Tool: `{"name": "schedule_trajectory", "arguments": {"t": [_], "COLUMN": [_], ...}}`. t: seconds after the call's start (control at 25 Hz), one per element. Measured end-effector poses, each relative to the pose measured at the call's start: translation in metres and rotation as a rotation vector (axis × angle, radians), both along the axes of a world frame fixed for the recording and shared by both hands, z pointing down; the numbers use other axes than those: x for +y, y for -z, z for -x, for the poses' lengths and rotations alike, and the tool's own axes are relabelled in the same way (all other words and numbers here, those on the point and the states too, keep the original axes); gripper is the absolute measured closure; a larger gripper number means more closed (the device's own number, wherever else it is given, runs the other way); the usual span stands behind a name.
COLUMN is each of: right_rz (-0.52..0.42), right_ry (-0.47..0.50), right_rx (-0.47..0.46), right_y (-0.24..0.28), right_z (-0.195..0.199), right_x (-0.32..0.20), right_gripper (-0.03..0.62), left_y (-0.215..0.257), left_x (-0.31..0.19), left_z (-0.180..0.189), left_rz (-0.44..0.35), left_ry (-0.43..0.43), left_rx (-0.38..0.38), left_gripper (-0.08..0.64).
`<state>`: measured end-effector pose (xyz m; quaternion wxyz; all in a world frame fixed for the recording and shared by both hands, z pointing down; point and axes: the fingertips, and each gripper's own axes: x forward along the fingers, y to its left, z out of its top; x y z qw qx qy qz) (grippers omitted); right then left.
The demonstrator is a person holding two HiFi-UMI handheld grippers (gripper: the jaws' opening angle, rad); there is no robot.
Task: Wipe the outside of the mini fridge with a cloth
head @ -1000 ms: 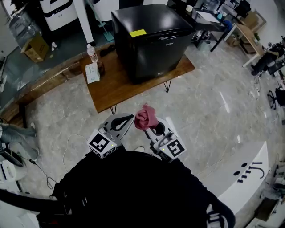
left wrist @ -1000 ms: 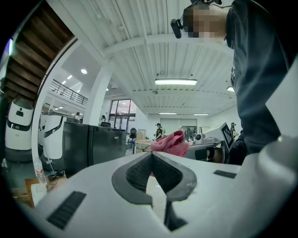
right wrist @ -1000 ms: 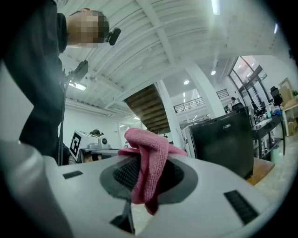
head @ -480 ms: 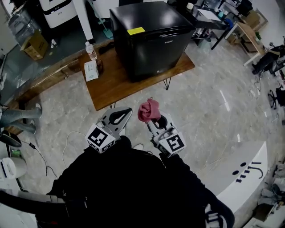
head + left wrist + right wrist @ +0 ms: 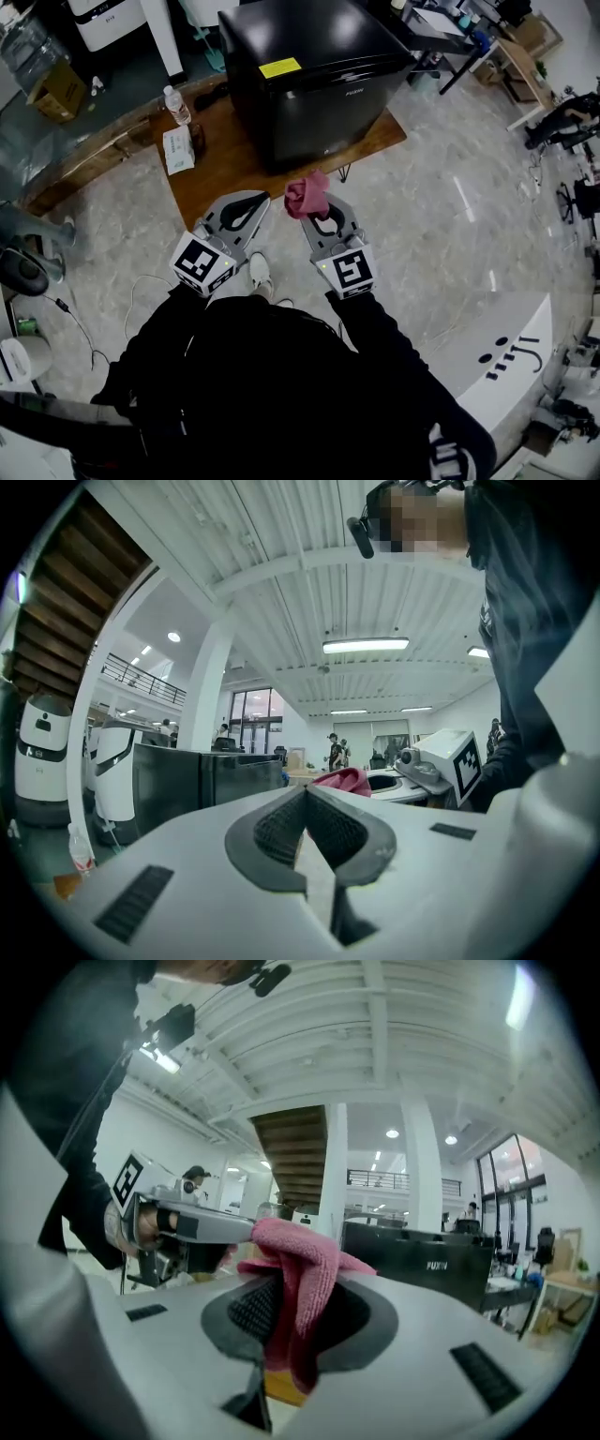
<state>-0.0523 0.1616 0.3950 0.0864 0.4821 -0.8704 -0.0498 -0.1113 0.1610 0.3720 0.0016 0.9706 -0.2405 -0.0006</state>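
Gripping the pink cloth (image 5: 307, 192), the right claw (image 5: 312, 208) hovers short of the mini fridge (image 5: 309, 84) on the bench (image 5: 211, 183) ahead; left claw (image 5: 258, 200) clenched, empty. Wiping seems unstarted; next, reach cloth to fridge front.

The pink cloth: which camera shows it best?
The right gripper view: the pink cloth fills the centre, clamped by the right gripper, its weave visible. The head view shows it only as a small bunch; the left gripper view catches just a sliver.
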Motion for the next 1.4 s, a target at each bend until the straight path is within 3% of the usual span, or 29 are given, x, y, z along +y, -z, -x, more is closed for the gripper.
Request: {"name": "schedule_trajectory", "arguments": {"t": [0.4, 0.6, 0.76, 1.0, 1.4], "right_rz": [-0.18, -0.119, -0.072, -0.059, 0.088], "right_ry": [0.015, 0.072, 0.087, 0.08, 0.175], "right_rx": [0.575, 0.737, 0.785, 0.766, 0.763], "right_y": [0.029, 0.017, -0.008, -0.023, -0.106], "right_z": [-0.002, 0.009, 0.013, 0.013, 0.004], "right_x": [-0.138, -0.187, -0.2, -0.206, -0.213], "right_gripper": [0.5, 0.502, 0.506, 0.511, 0.512], "left_y": [0.017, 0.014, 0.001, -0.034, -0.111], "left_x": [-0.105, -0.14, -0.159, -0.176, -0.193], "left_z": [-0.008, -0.009, -0.005, -0.006, -0.018], "left_rz": [-0.041, -0.035, -0.008, 0.036, 0.106], "left_ry": [0.022, 0.016, 0.0, -0.035, -0.028], "left_rx": [0.051, 0.062, 0.065, 0.039, -0.033], "left_gripper": [0.558, 0.558, 0.558, 0.558, 0.558]}}
